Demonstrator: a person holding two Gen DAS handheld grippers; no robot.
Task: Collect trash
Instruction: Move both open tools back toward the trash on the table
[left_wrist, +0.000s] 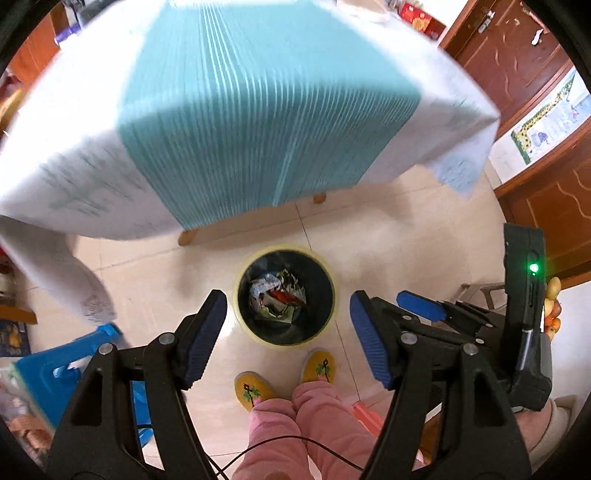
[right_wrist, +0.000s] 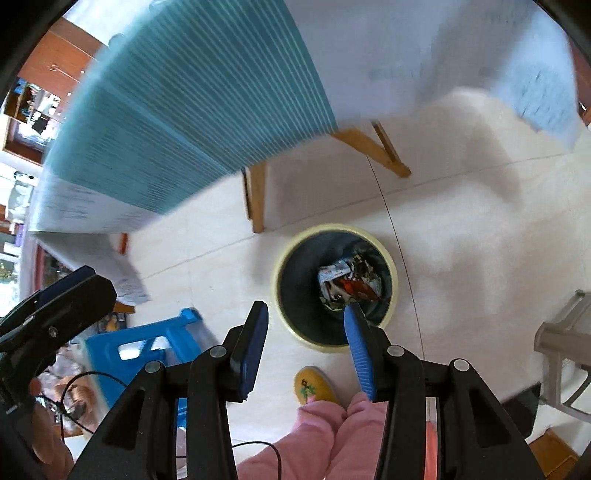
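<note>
A round trash bin (left_wrist: 241, 295) with a pale yellow rim and dark liner stands on the tiled floor. It holds crumpled wrappers (left_wrist: 277, 297), white, red and green. My left gripper (left_wrist: 288, 314) hangs open and empty above the bin. In the right wrist view the bin (right_wrist: 280, 291) and its wrappers (right_wrist: 349, 284) sit just ahead of my right gripper (right_wrist: 306, 325), which is open and empty, its right finger over the bin's near rim. The right gripper also shows in the left wrist view (left_wrist: 424, 306) at the right.
A table with a teal and white cloth (left_wrist: 258, 103) fills the upper view, its wooden legs (right_wrist: 256, 199) on the floor. A blue plastic stool (left_wrist: 55, 369) stands at the left. Yellow slippers (left_wrist: 319, 365) and pink trouser legs (left_wrist: 295, 424) are below. A grey chair (right_wrist: 561, 350) is at the right.
</note>
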